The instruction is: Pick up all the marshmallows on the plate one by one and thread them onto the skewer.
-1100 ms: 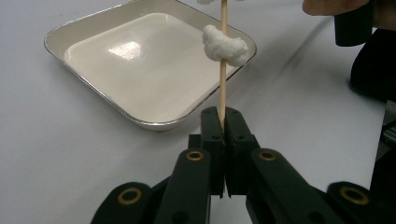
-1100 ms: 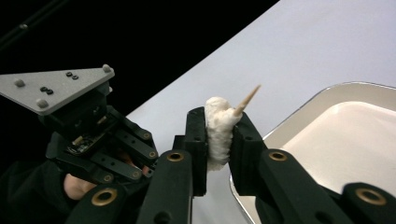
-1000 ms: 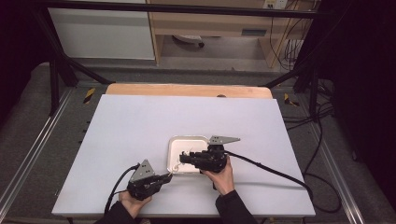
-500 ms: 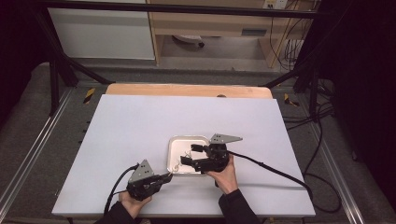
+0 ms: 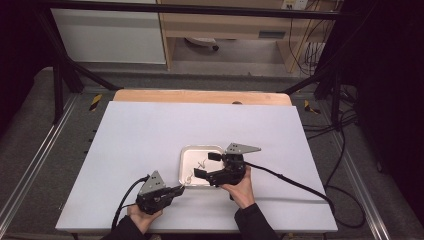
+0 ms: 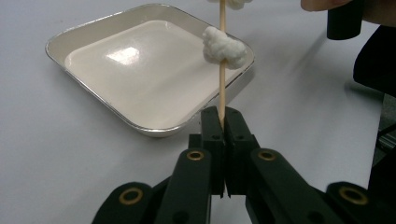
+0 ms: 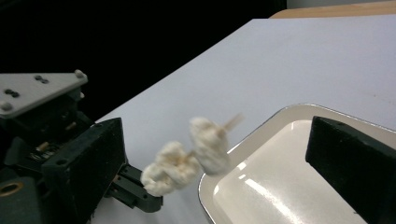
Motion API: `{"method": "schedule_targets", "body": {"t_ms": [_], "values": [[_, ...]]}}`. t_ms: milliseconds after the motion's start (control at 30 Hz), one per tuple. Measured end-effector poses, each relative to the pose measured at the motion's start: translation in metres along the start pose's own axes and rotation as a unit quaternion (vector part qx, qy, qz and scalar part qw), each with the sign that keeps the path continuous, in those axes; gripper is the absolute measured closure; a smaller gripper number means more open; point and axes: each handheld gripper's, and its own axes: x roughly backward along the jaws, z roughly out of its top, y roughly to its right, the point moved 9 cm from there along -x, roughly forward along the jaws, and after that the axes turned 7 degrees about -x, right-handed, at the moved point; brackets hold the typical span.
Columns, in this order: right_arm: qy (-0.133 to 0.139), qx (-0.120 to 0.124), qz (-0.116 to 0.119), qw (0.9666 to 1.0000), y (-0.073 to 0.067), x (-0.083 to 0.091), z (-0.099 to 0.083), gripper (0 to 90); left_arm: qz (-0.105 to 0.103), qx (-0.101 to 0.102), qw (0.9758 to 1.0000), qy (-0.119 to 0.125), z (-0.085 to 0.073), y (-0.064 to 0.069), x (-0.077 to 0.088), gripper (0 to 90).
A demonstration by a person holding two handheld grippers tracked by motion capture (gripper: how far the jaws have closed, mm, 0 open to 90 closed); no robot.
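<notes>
The right gripper [image 5: 206,165] jaws have just spread wide and empty, while left gripper [image 6: 223,122] jaws pinch a two-puff wooden skewer [image 6: 222,70].

Glossy, smooth metal tray [image 6: 116,51]; thin bare wooden skewer [image 6: 222,93] bearing fluffy, rough white lumps [image 6: 223,46]; matt white table cover [image 5: 150,135]; matt black plastic jaws.

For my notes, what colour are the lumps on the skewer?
White lumps, clearest in the left gripper view.

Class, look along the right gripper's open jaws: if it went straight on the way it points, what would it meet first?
Probably the two white pieces on the skewer held by the left gripper; depth is unclear.
</notes>
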Motion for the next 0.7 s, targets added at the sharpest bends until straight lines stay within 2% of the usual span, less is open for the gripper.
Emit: {"method": "schedule_targets", "body": {"t_ms": [133,367,567,700], "values": [[-0.006,0.006,-0.002,1.0,0.0,0.002,0.0,5.7,-0.001,-0.003,1.0,0.003,0.002,0.004,0.0,88.8],[-0.031,0.025,-0.017,0.9991,0.001,0.005,-0.006,3.2,0.005,0.003,1.0,0.004,0.002,-0.001,0.003,88.8],[-0.055,0.061,-0.035,0.996,0.007,0.016,-0.011,0.5,0.011,0.006,0.9999,-0.002,0.001,-0.004,0.004,88.7],[-0.064,0.074,-0.057,0.9935,0.018,0.03,-0.014,0.4,0.012,0.009,0.9999,-0.005,0.002,-0.005,0.004,88.7]]}}
